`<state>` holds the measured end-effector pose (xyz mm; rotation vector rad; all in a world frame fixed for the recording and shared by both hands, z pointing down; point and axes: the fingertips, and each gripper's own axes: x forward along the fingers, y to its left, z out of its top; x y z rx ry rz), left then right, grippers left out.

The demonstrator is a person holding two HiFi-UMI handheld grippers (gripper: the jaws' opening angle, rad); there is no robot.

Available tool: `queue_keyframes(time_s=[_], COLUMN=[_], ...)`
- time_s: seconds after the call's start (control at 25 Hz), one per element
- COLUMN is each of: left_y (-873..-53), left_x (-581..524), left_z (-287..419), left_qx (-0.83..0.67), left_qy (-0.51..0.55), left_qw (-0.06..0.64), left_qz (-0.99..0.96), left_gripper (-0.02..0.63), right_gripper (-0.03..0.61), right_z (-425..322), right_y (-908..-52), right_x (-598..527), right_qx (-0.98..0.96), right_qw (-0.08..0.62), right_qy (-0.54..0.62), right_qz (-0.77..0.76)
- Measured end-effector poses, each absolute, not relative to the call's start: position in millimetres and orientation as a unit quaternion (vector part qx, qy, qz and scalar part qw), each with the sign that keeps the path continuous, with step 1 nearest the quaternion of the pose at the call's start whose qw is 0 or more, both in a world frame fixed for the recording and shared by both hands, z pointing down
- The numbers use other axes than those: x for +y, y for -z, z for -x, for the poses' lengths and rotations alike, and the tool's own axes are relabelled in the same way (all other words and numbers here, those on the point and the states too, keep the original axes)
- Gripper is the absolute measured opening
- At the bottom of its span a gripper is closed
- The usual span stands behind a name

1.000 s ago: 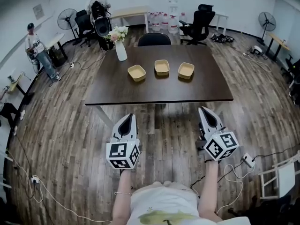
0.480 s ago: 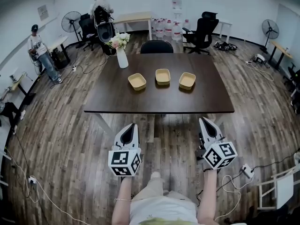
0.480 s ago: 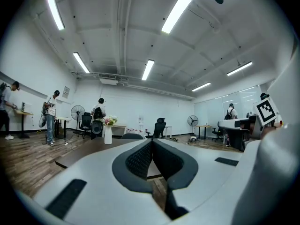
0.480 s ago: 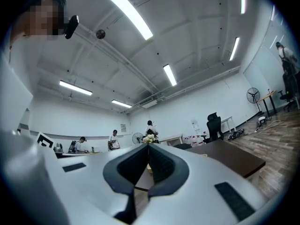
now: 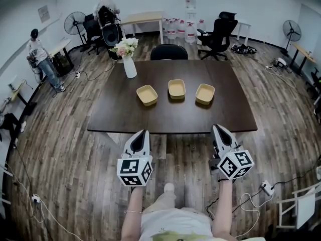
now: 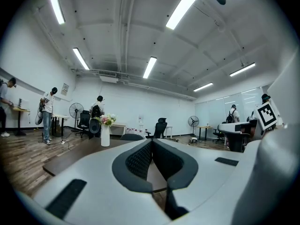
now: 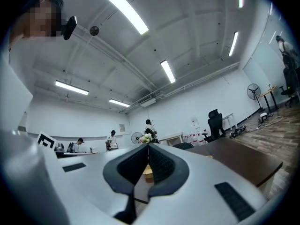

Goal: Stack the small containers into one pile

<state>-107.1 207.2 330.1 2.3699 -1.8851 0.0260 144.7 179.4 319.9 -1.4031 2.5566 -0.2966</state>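
**Left tool** (image 5: pixel 144 131): jaws closed tip to tip, with nothing between the pads. It is held over the wooden floor (image 5: pixel 75 149), just short of the near edge of the table (image 5: pixel 120 112). Its own pale body fills most of the left gripper view and hides the containers there. Only a strip of table top and the vase show, at 10 o'clock.

**Right tool** (image 5: pixel 217 127): jaws also closed and empty. It is at 3 o'clock of the left tool, well apart and about level with it. In the right gripper view a sliver of one tan container shows through the notch under the meeting tips. I cannot tell which container it is.

**Containers:** there are three, small, tan and shallow, squarish with rounded corners, open side up.
- They lie in a row across the middle of the table, each apart from the next, none stacked.
- The left container (image 5: pixel 147 94) is at 12 o'clock of the left tool.
- The middle container (image 5: pixel 176 88) sits slightly farther back.
- The right container (image 5: pixel 205 93) is near 12 o'clock of the right tool.

**Further out:**
- The vase (image 5: pixel 129 66), white with flowers, stands at 10 o'clock of the row, near the far left corner of the table.
- A dark chair (image 5: pixel 167 52) stands at the far edge, at 12 o'clock, its lower part cut off by the table.
- People at the far left of the room are too small to make out.
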Motion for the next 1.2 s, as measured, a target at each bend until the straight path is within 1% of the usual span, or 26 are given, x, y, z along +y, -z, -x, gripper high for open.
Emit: queue_keyframes(time_s=[0.24,0.48,0.76,1.2], left_y=[-335,-337,-352,-390], left_x=[141,81,41,0], left_z=[109,111,105,111], left_qx=[-0.598,-0.571,-0.544,-0.547], left_qy=[-0.008,-0.012,-0.023,-0.041], left_qw=[0.069,0.067,0.086,0.132], left_qz=[-0.798,-0.818,-0.834,-0.826], left_gripper=[0.025,0.025,0.025,0.025], right_gripper=[0.021,0.021,0.021,0.021], right_z=[-140,-133,-133,-132], right_y=[-317,-319,-336,-375], right_x=[123,77,48,-3], right_qx=[0.858,0.843,0.826,0.809], right_qw=[0.1,0.11,0.1,0.077], right_qy=[0.098,0.104,0.12,0.167], right_qz=[0.495,0.516,0.542,0.558])
